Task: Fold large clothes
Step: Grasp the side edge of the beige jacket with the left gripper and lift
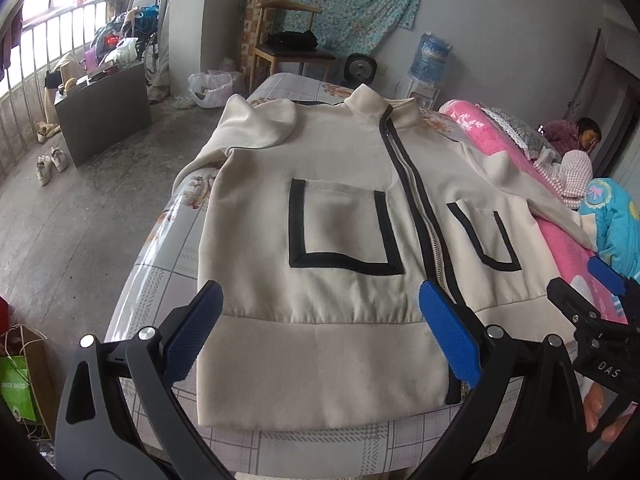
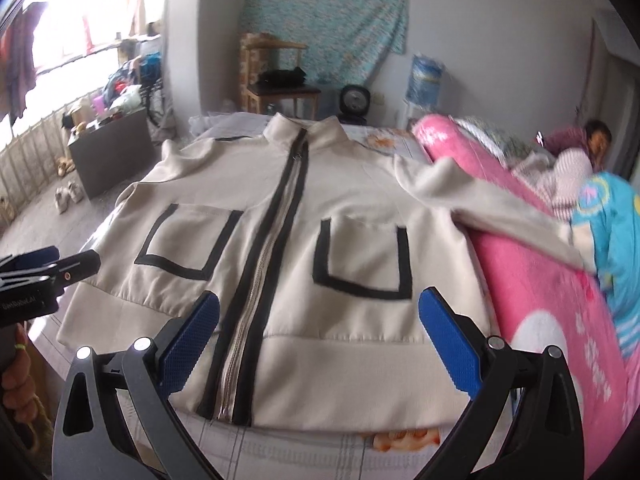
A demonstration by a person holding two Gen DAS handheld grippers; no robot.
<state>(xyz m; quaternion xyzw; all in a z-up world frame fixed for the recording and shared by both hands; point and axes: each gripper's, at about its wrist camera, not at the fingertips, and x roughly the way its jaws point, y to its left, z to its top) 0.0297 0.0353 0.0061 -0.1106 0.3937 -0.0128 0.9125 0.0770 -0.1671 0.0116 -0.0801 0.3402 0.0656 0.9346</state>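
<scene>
A cream zip-up jacket (image 1: 332,216) with black trim and two black-outlined pockets lies flat, front up, on the bed, collar at the far end and hem nearest me. It fills the right wrist view (image 2: 360,208) too. Its right sleeve drapes over a pink blanket (image 2: 540,280). My left gripper (image 1: 320,312) is open and empty, hovering over the hem's left half. My right gripper (image 2: 320,320) is open and empty over the hem, right of the zipper (image 2: 256,280). The right gripper shows at the edge of the left wrist view (image 1: 592,292), the left gripper at the edge of the right wrist view (image 2: 56,264).
The bed (image 1: 160,248) has a checked sheet. A rolled pink blanket and a blue quilt (image 1: 616,224) lie along its right side, and a person (image 2: 596,140) lies beyond. A wooden chair (image 1: 288,48), a fan, a water bottle and a grey cabinet (image 1: 108,112) stand around.
</scene>
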